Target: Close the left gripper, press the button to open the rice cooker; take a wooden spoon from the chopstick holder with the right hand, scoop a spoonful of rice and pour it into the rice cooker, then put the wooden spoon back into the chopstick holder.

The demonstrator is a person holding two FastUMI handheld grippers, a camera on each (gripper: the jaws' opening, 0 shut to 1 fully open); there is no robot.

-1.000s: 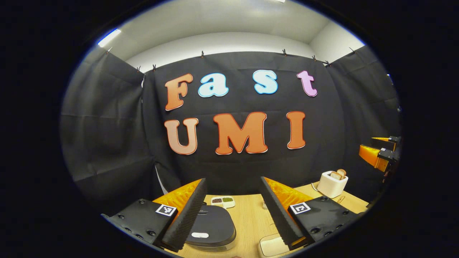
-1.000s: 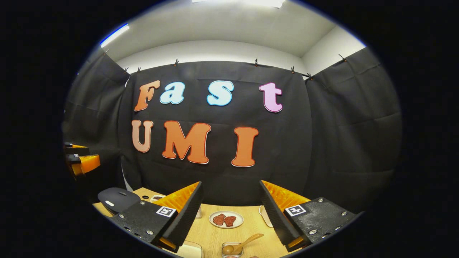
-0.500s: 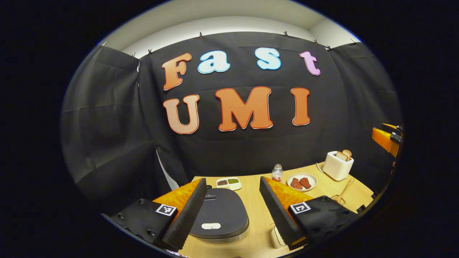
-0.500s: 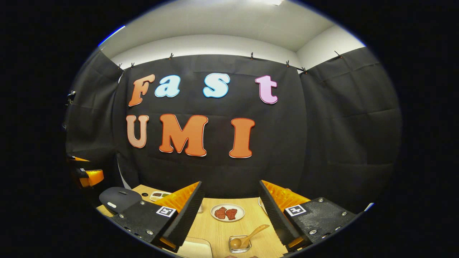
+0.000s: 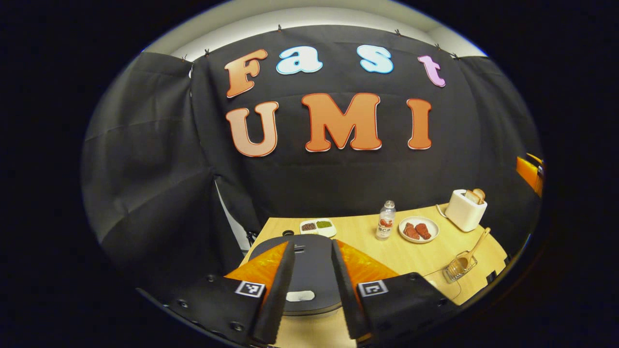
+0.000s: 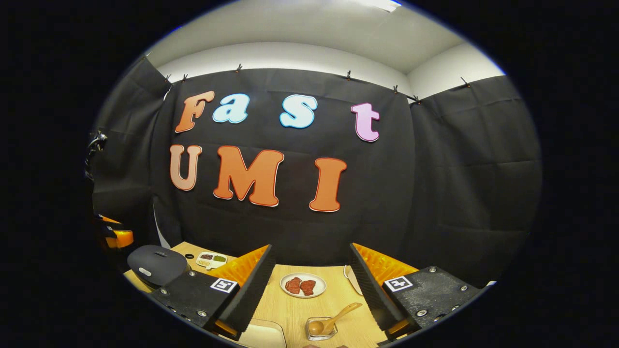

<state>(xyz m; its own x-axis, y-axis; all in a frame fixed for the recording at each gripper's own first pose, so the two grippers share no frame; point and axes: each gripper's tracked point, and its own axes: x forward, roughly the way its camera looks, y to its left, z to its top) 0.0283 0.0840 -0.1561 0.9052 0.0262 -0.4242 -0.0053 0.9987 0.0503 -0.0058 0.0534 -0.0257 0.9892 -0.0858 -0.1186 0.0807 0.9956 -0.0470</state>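
The dark rice cooker point(image 5: 309, 263) stands with its lid down at the table's near left, a pale button point(image 5: 300, 296) at its front edge. My left gripper point(image 5: 312, 244) hovers over that lid, its fingers drawn in but with a clear gap and nothing held. At the right of the table, the wooden spoon point(image 5: 473, 247) leans in the wire chopstick holder point(image 5: 457, 268). My right gripper point(image 6: 312, 247) is wide open above the table, with the spoon point(image 6: 336, 318) in its holder point(image 6: 320, 329) below and between its fingers. The rice cooker point(image 6: 155, 263) lies far left of it.
On the wooden table point(image 5: 401, 253) stand a white toaster point(image 5: 465, 209) with bread, a plate of meat point(image 5: 419, 229), a small bottle point(image 5: 385, 221) and a divided dish point(image 5: 317, 226). A pale container point(image 6: 261, 336) sits at the near edge. The other gripper point(image 6: 113, 234) shows far left.
My left gripper's fingers have narrowed to about half their earlier gap, and its view has tipped down to take in more of the table. The right gripper has hardly moved.
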